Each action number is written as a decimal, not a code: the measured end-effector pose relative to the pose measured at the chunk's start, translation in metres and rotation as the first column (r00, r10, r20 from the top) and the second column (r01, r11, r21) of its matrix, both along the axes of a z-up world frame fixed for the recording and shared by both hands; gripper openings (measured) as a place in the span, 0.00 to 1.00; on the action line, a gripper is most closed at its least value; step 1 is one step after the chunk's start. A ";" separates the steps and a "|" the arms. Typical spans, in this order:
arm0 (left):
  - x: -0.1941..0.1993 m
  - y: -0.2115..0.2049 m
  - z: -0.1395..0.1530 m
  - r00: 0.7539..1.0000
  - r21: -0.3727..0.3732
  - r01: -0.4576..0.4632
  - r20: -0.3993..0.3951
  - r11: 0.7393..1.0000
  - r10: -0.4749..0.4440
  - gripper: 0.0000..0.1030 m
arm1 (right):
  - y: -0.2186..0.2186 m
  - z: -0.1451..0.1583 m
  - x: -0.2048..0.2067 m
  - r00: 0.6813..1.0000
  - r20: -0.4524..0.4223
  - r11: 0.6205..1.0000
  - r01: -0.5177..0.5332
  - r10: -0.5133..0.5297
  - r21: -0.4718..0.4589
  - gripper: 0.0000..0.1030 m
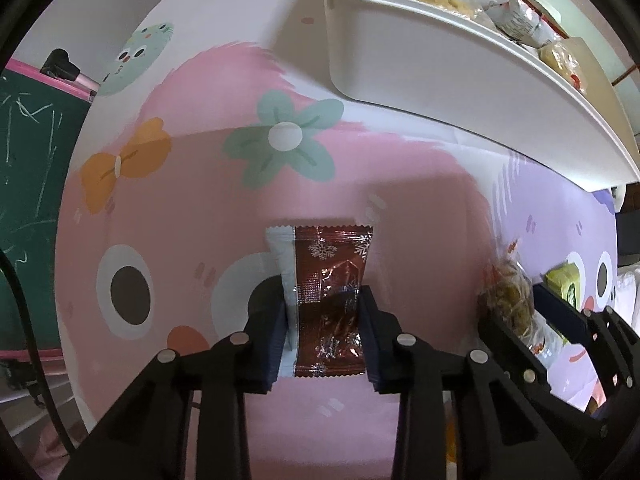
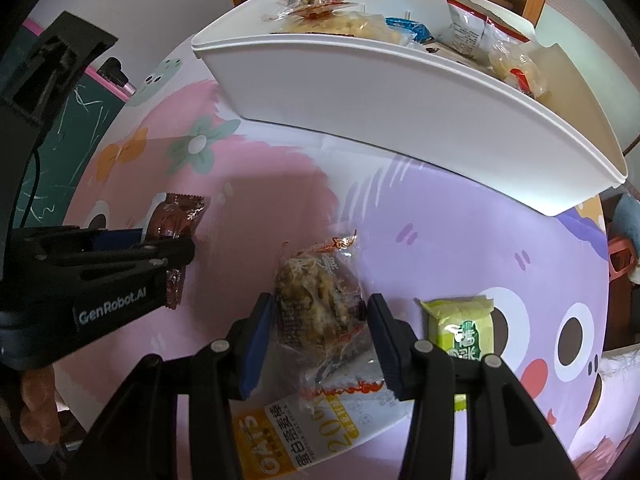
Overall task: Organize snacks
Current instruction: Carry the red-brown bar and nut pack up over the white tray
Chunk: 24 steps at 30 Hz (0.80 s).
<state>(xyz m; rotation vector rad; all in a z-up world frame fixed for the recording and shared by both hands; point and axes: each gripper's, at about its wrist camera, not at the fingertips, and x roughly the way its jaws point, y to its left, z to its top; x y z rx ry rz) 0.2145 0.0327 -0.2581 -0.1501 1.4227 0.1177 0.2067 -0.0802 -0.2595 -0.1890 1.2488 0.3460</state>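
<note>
My left gripper (image 1: 325, 334) clamps the brown foil snowflake packet (image 1: 330, 300) at frame centre, my right gripper (image 2: 320, 344) pinches the clear-wrapped crumbly cake (image 2: 320, 300), both bound for the white plastic bin (image 2: 420, 112) at upper right.

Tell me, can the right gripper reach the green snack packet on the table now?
Probably not yet. The right gripper is shut on a clear-wrapped brown pastry, so it is occupied. The green snack packet lies uncovered just beside it on the cartoon-print table cover.

A: Where's the left gripper (image 1: 326, 322)?
B: Pointing straight down, pads pinching the brown packet (image 1: 330, 296).
A: And the right gripper (image 2: 320, 340)?
B: Just right of that packet, jaws gripping a clear-wrapped snack (image 2: 320, 300).
</note>
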 end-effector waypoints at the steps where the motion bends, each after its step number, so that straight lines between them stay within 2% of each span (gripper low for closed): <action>1: -0.002 0.000 0.003 1.000 0.005 0.005 0.006 1.000 -0.005 0.30 | 0.000 0.001 -0.001 1.000 0.002 1.000 0.000 0.000 -0.001 0.46; 3: -0.009 0.005 0.002 1.000 0.006 0.014 0.018 1.000 -0.014 0.30 | 0.001 0.002 -0.003 1.000 0.006 1.000 -0.001 0.001 0.001 0.45; 9: -0.018 -0.001 0.025 0.997 0.008 0.044 0.060 0.999 -0.044 0.30 | 0.001 0.017 -0.011 0.999 0.033 1.000 -0.001 0.001 0.008 0.44; 18: -0.036 -0.018 0.082 0.982 0.016 0.108 0.157 0.994 -0.109 0.30 | -0.006 0.061 -0.025 0.994 0.105 0.999 0.002 -0.008 0.052 0.44; 24: -0.039 -0.030 0.130 0.960 0.040 0.147 0.236 0.988 -0.152 0.30 | -0.019 0.099 -0.032 0.985 0.167 0.996 0.024 -0.039 0.087 0.44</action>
